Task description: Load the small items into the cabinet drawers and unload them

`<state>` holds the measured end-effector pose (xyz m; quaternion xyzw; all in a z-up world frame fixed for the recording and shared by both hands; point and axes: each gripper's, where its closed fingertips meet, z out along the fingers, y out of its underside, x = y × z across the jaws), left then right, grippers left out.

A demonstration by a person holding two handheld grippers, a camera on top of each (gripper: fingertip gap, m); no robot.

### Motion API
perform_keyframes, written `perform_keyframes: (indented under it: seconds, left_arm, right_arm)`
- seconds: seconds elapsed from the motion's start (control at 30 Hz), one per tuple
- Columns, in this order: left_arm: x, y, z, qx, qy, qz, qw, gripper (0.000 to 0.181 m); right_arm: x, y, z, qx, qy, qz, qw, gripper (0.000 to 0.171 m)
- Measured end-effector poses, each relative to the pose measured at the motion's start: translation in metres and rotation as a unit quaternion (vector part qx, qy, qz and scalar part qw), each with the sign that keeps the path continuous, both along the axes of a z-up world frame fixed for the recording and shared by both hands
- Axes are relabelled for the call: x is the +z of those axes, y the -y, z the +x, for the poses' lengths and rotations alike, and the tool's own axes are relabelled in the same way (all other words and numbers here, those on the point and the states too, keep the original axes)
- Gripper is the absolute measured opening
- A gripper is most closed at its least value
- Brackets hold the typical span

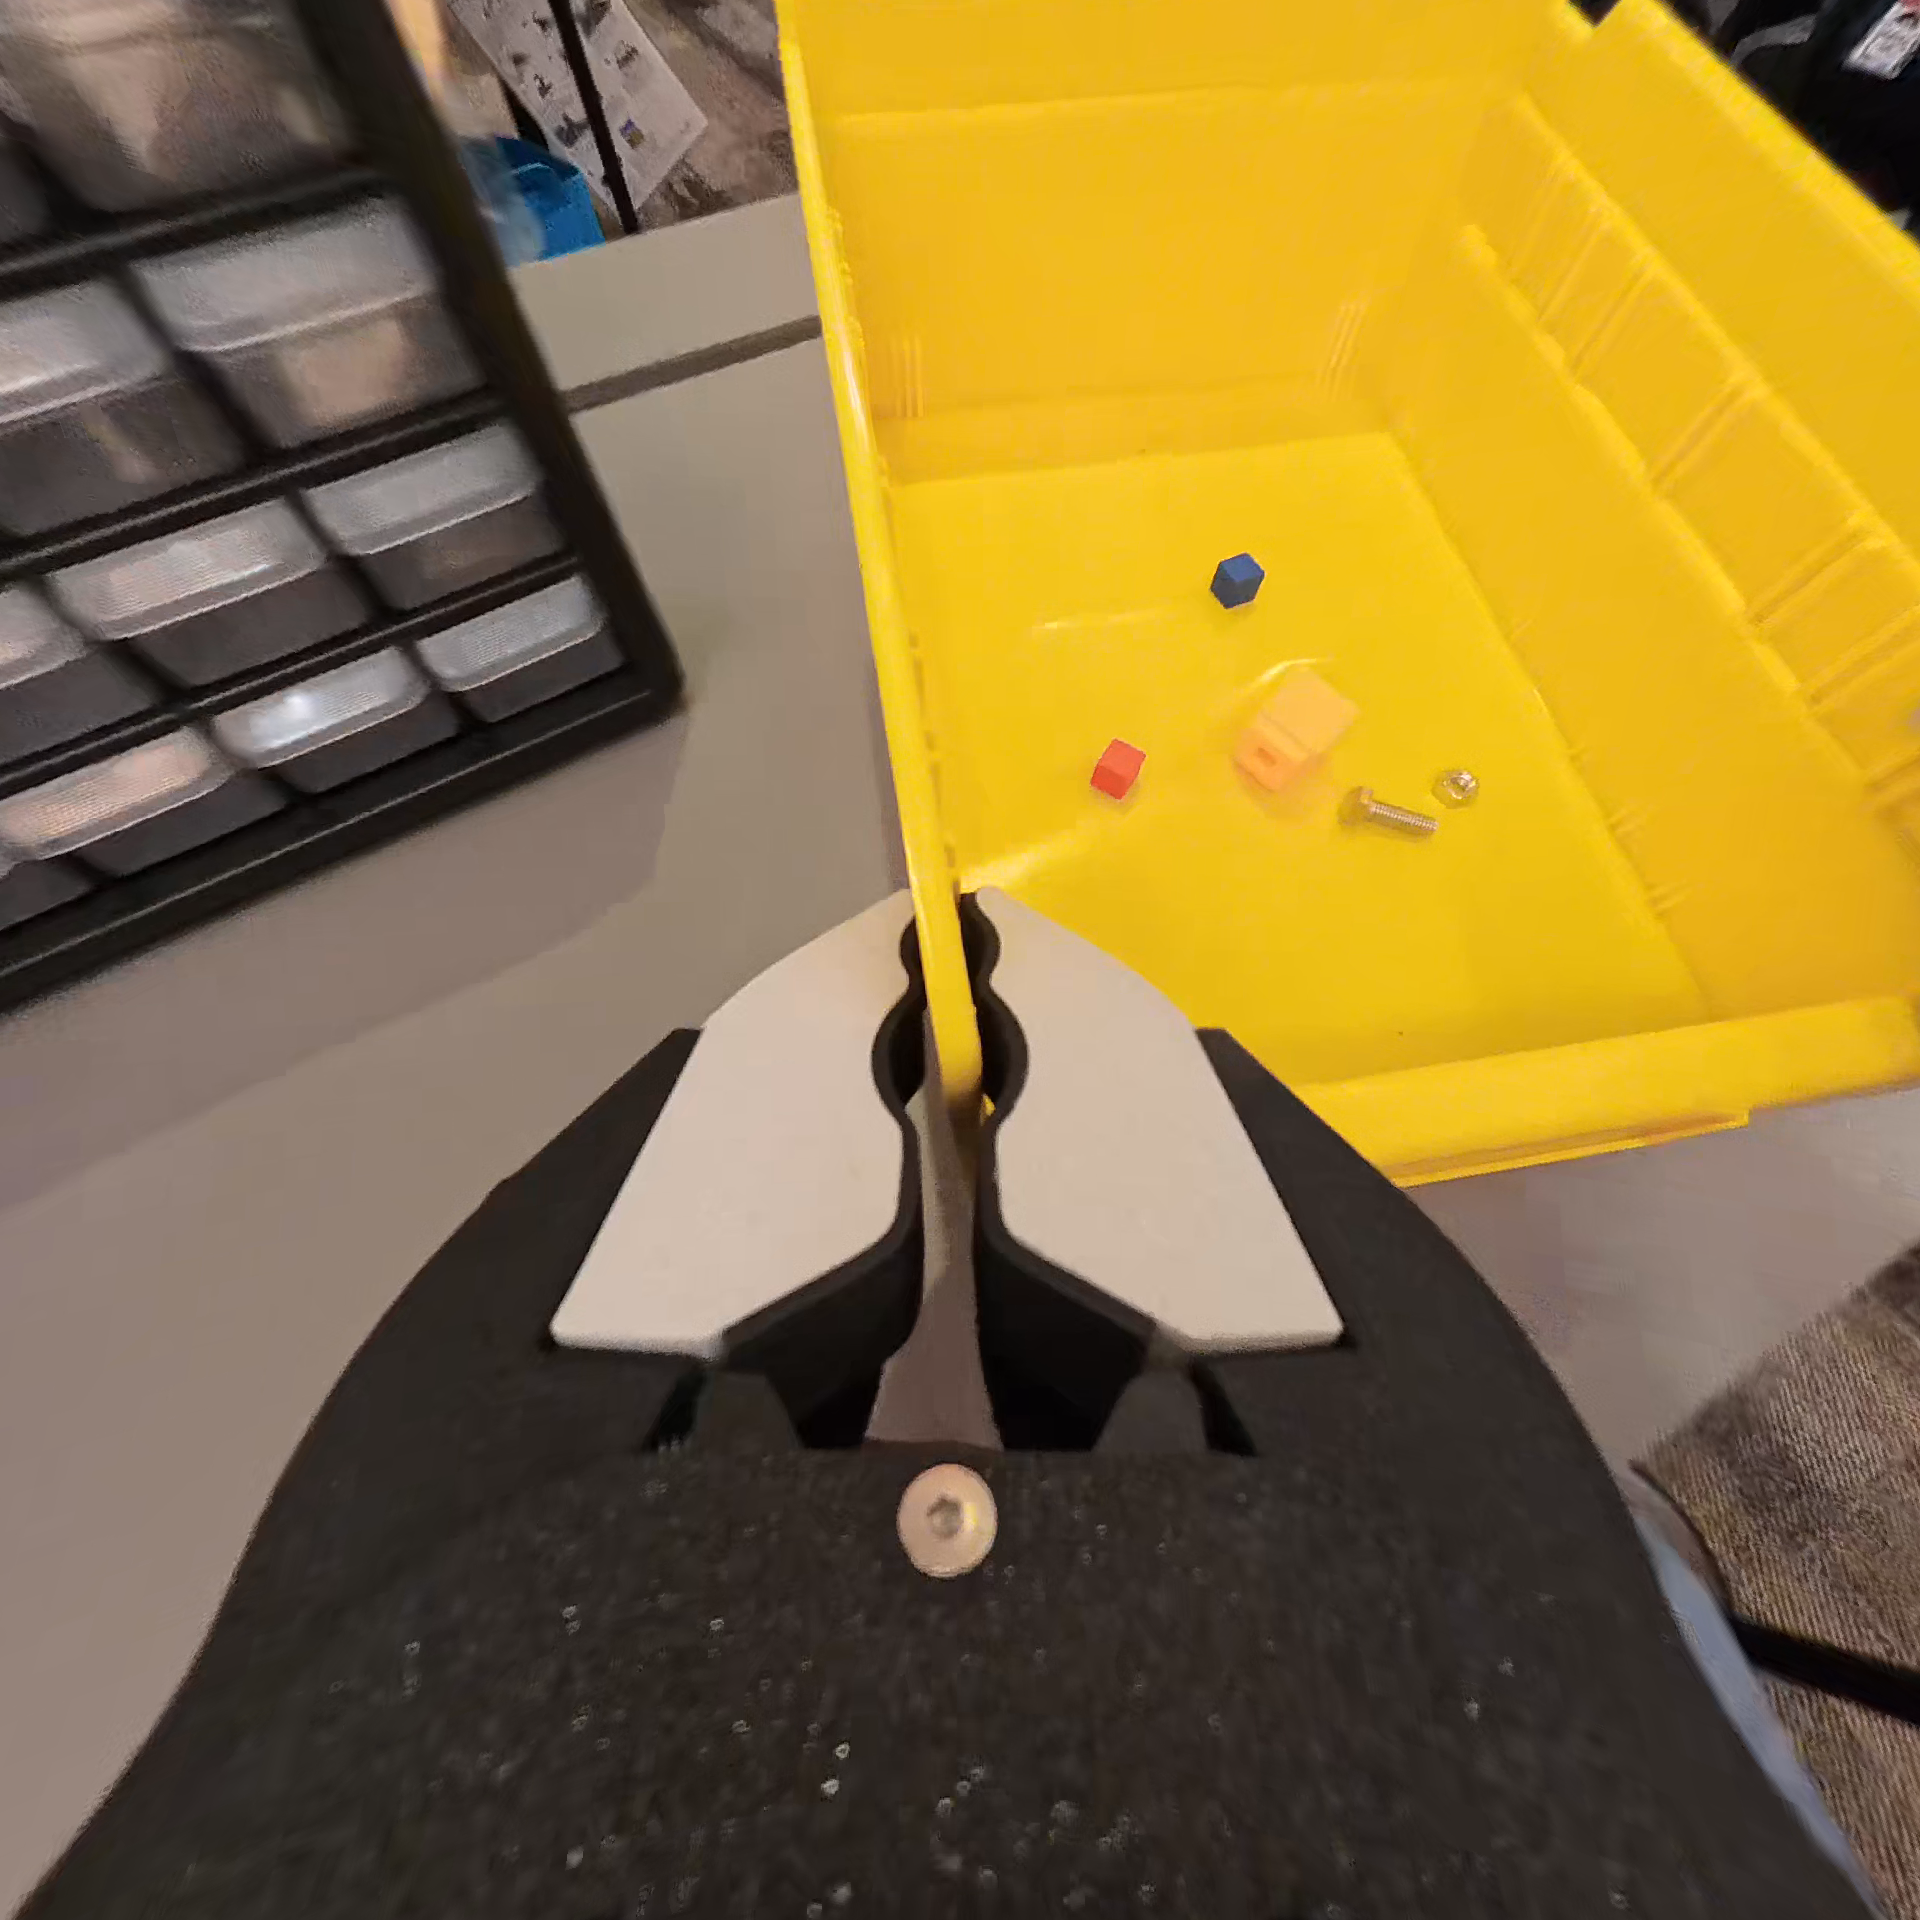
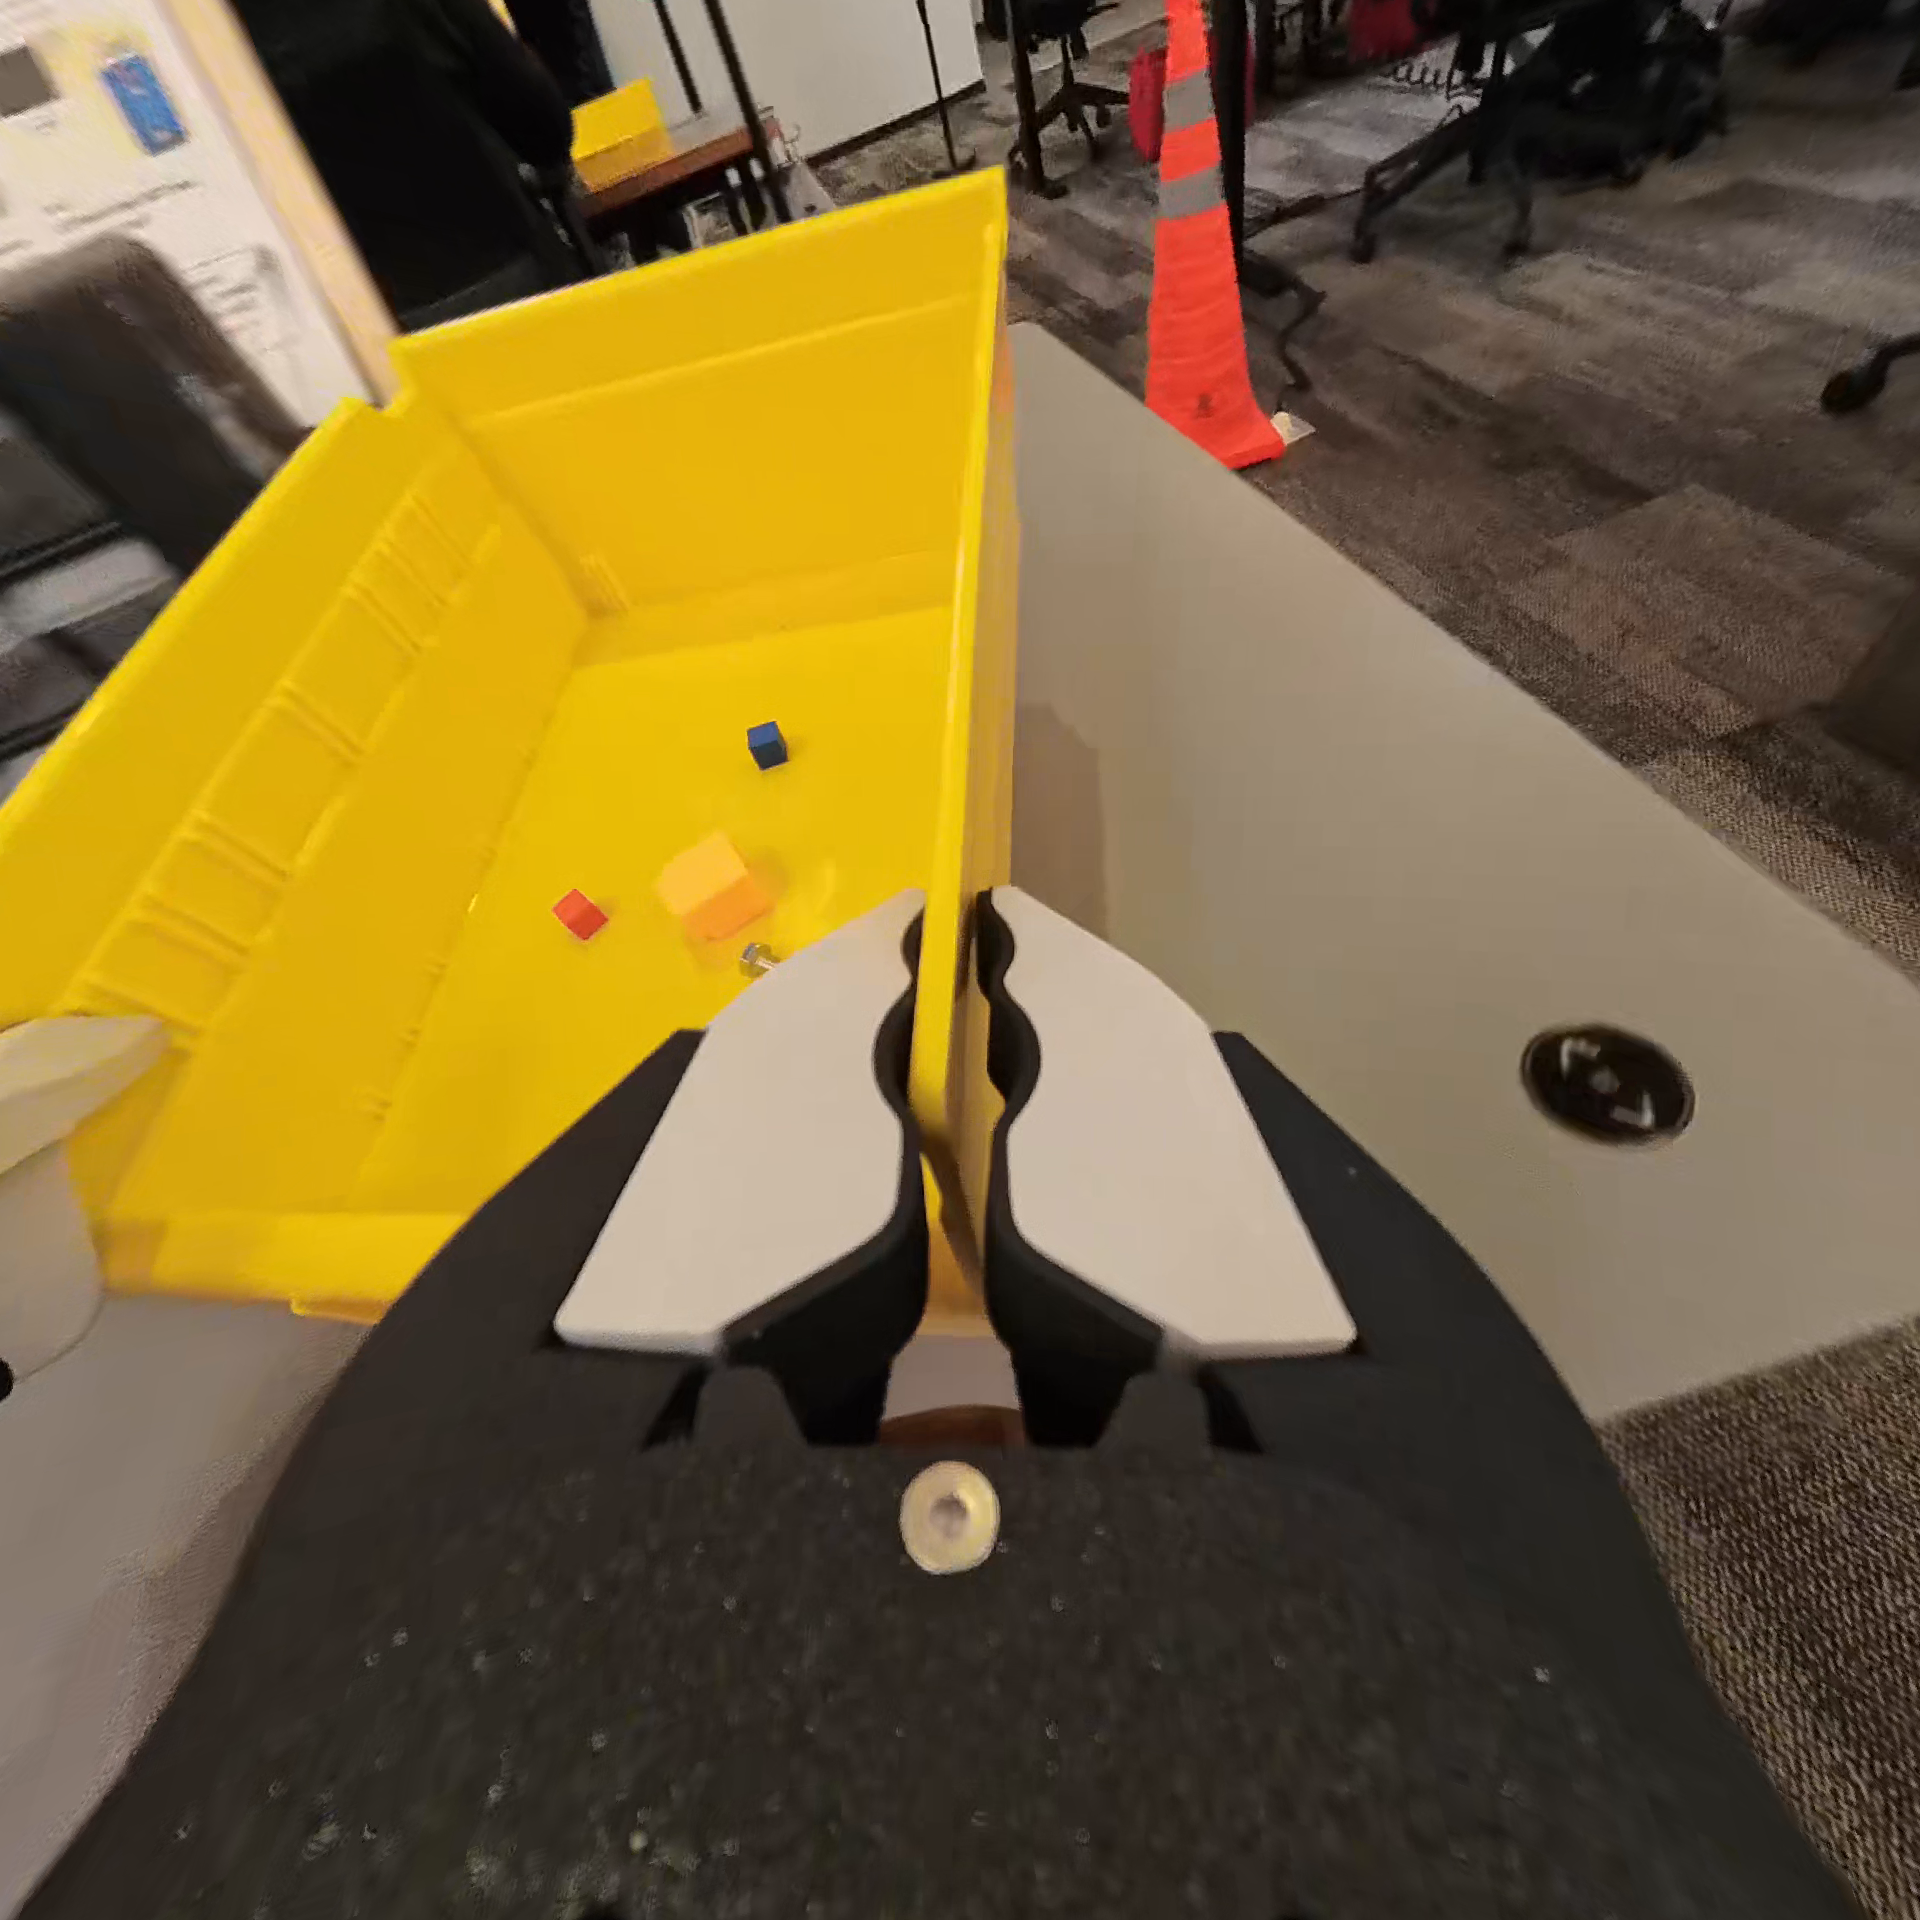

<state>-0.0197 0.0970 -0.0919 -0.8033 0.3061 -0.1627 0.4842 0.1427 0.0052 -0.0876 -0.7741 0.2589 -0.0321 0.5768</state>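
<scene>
A yellow bin (image 1: 1195,291) stands on the grey table (image 1: 675,540). My left gripper (image 1: 943,914) is shut on the bin's left wall (image 1: 894,582) near its front corner. My right gripper (image 2: 951,914) is shut on the bin's right wall (image 2: 982,582). On the bin floor lie a blue cube (image 1: 1236,580), a red cube (image 1: 1117,769), an orange block (image 1: 1288,738), a bolt (image 1: 1390,812) and a nut (image 1: 1455,787). The right wrist view shows the blue cube (image 2: 767,746), red cube (image 2: 580,914), orange block (image 2: 717,888) and the bolt's head (image 2: 756,958). The drawer cabinet (image 1: 281,499) stands to the left.
The cabinet has a black frame and several clear drawers, all pushed in. A round grommet (image 2: 1607,1086) sits in the table at the right. An orange traffic cone (image 2: 1200,260) and office chairs stand on the carpet beyond. The left gripper's finger (image 2: 62,1070) shows at the bin's left corner. Across from one pair of fingers to the other is roughly 20 cm. To the drawer cabinet (image 1: 281,499): left tips about 20 cm, right tips about 35 cm.
</scene>
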Motion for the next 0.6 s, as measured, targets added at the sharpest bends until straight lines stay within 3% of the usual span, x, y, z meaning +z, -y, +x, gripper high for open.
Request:
perform_keyframes:
  seconds: [0.17,0.4,0.6]
  left_arm:
    - [0.011,0.032,-0.089,-0.007,-0.011,0.002,1.000,0.003]
    - [-0.031,0.074,-0.223,0.067,-0.018,-0.046,0.997,0.007]
    - [-0.040,0.054,-0.263,0.129,-0.018,-0.017,0.991,0.007]
  right_arm:
    - [0.008,0.032,-0.094,0.018,-0.017,0.035,0.999,0.010]
    - [-0.014,0.013,-0.205,0.106,-0.017,0.000,0.994,0.007]
    - [-0.035,-0.018,-0.236,0.128,-0.012,0.006,0.992,0.006]
